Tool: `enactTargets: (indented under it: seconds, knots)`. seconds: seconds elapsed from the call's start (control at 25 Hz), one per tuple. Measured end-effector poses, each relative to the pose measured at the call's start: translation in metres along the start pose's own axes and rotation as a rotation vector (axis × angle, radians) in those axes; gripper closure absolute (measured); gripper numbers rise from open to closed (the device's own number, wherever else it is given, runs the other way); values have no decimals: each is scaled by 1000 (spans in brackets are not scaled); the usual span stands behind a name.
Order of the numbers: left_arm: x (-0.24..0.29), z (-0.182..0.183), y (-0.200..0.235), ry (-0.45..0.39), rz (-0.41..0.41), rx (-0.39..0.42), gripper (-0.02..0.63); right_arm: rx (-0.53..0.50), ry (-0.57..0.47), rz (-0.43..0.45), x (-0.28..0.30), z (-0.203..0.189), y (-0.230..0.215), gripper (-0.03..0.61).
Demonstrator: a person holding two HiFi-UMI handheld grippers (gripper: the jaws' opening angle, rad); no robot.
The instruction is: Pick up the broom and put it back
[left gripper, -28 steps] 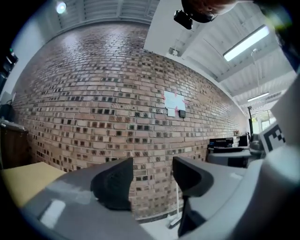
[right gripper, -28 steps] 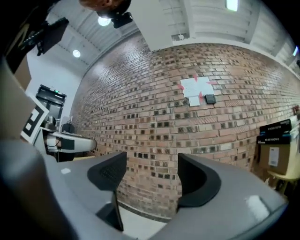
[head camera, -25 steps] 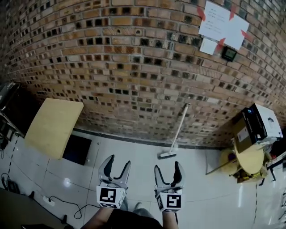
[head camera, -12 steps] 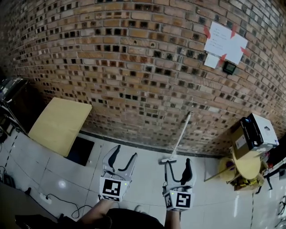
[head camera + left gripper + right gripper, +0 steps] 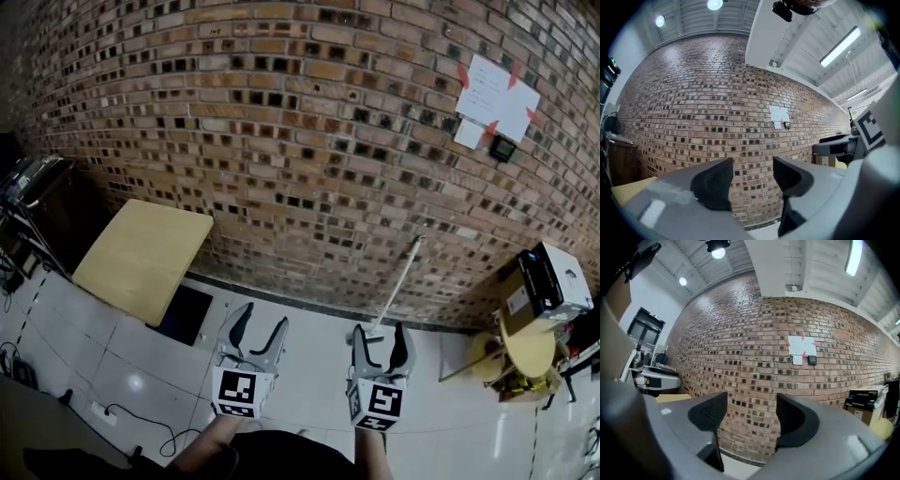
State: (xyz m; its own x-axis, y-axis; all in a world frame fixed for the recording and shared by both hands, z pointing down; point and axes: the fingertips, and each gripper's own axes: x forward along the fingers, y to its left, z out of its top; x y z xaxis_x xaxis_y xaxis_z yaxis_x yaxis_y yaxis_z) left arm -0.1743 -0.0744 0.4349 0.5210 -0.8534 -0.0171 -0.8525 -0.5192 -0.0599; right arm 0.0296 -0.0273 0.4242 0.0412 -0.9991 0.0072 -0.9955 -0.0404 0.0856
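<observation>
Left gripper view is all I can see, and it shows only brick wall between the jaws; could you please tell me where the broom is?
Observer: The broom leans against the brick wall, ahead and to the right of the left gripper.
Operator: Thank you. Is the right gripper on it?
Observer: No; the right gripper hangs short of it, its jaws open and just closing slightly, with nothing between them.
Operator: Is anything lying low down to my left?
Observer: A dark panel lies at the wall's foot, beside a yellow board.
</observation>
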Motion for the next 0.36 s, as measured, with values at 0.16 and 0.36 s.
enactTargets:
  seconds: [0.16,0.36]
  knots:
    - [-2,-1,8,1,6,-9,345,20,14,-6,-2,-1,5,255]
    - [-2,-4,1,20,-24,-30,334,7,9,-10,-10,8,7,253]
